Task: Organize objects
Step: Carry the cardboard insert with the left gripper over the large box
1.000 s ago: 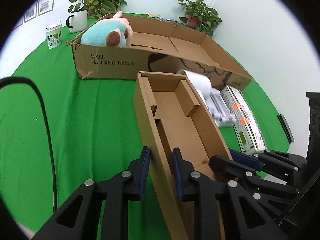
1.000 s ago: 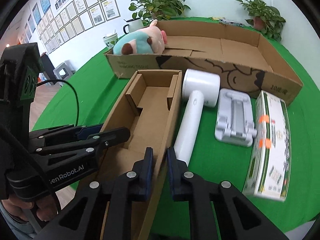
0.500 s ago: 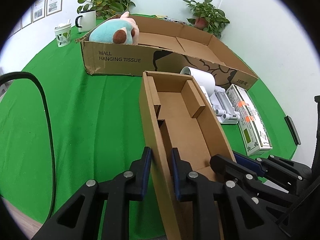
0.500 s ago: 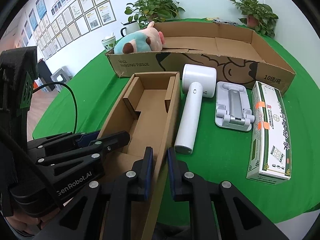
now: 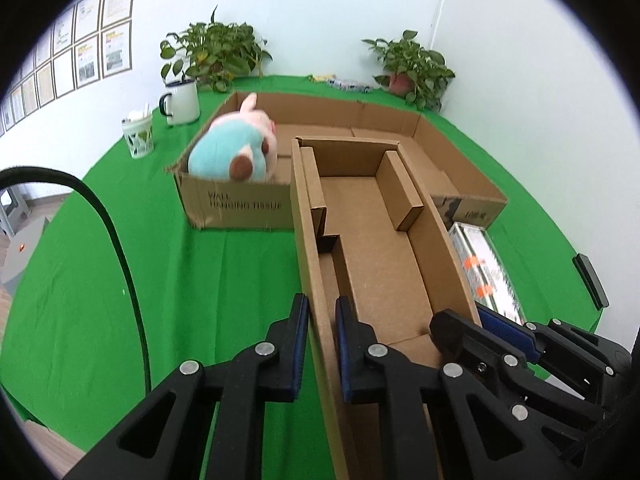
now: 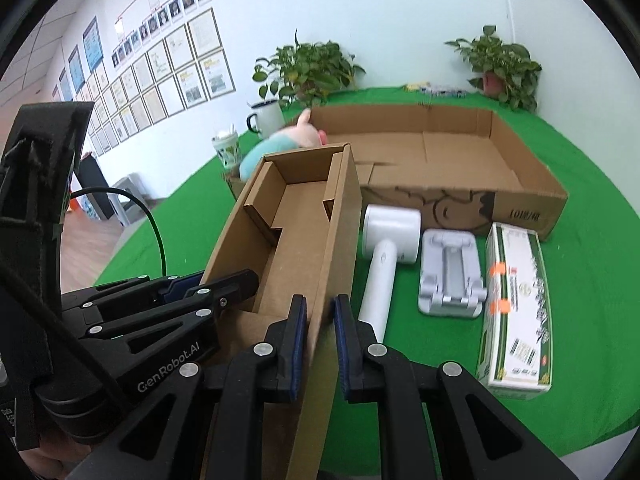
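Note:
Both grippers hold a long narrow open cardboard box (image 5: 372,248) lifted above the green table. My left gripper (image 5: 322,344) is shut on its left wall. My right gripper (image 6: 320,340) is shut on its right wall; it also shows in the left wrist view (image 5: 476,320). The narrow box (image 6: 296,232) is empty, with folded inner flaps. Its far end overlaps the large shallow carton (image 6: 448,160), which holds a plush toy (image 5: 236,152) in its left corner.
On the green table (image 6: 580,280) lie a white hair dryer (image 6: 384,248), a grey folding stand (image 6: 450,276) and a green-white packet (image 6: 516,304). A mug (image 5: 180,102), a paper cup (image 5: 138,136) and two potted plants (image 5: 216,56) stand at the back. A black cable (image 5: 120,248) hangs on the left.
Both grippers have lifted the narrow box off the table and carried it forward; its far end now overlaps the large carton. The grips have not changed.

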A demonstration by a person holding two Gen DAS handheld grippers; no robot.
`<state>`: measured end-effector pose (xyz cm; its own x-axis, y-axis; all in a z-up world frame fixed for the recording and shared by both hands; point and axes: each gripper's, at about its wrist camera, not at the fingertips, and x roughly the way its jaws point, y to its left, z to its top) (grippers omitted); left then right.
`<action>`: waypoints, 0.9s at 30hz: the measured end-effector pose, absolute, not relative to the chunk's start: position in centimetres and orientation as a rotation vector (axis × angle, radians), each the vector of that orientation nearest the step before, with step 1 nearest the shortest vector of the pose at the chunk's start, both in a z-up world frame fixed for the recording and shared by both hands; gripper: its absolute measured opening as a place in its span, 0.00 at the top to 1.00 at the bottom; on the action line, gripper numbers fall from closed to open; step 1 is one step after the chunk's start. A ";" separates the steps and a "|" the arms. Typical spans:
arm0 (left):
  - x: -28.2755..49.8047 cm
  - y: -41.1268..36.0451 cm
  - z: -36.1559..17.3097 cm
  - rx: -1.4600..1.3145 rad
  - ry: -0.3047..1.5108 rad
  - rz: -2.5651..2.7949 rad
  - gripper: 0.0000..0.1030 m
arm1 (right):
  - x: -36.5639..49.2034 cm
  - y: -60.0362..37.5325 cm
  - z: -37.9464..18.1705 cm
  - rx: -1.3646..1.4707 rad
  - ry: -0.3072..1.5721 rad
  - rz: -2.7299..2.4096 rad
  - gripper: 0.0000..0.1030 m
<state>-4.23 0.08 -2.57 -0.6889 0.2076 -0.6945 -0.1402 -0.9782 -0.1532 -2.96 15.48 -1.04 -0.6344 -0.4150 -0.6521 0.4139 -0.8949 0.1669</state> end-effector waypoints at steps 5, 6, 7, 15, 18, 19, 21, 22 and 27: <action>-5.7 0.2 -0.1 -1.032 -0.120 2.761 0.88 | -4.5 15.3 1.7 0.897 0.001 -2.532 0.89; -6.1 0.3 0.4 -1.012 -0.112 2.767 0.88 | -4.9 15.2 2.2 0.880 0.003 -2.538 0.89; -6.6 0.3 1.0 -0.991 -0.104 2.774 0.88 | -5.3 15.2 2.7 0.860 0.005 -2.545 0.89; -10.7 1.1 4.5 -0.883 -0.049 2.777 0.88 | -8.7 15.3 6.3 0.773 -0.016 -2.603 0.90; -12.4 1.5 5.4 -0.866 -0.031 2.773 0.88 | -10.4 15.3 7.5 0.759 -0.018 -2.616 0.89; -13.0 1.7 5.8 -0.860 -0.026 2.773 0.88 | -11.0 15.3 8.0 0.753 -0.020 -2.620 0.89; -14.0 1.9 6.5 -0.851 -0.013 2.771 0.88 | -11.9 15.2 8.8 0.742 -0.017 -2.627 0.89; -14.7 2.1 6.9 -0.845 -0.006 2.771 0.88 | -12.5 15.2 9.2 0.735 -0.016 -2.631 0.89; -16.9 2.4 8.0 -0.844 0.024 2.779 0.88 | -15.7 15.1 10.7 0.732 -0.025 -2.623 0.89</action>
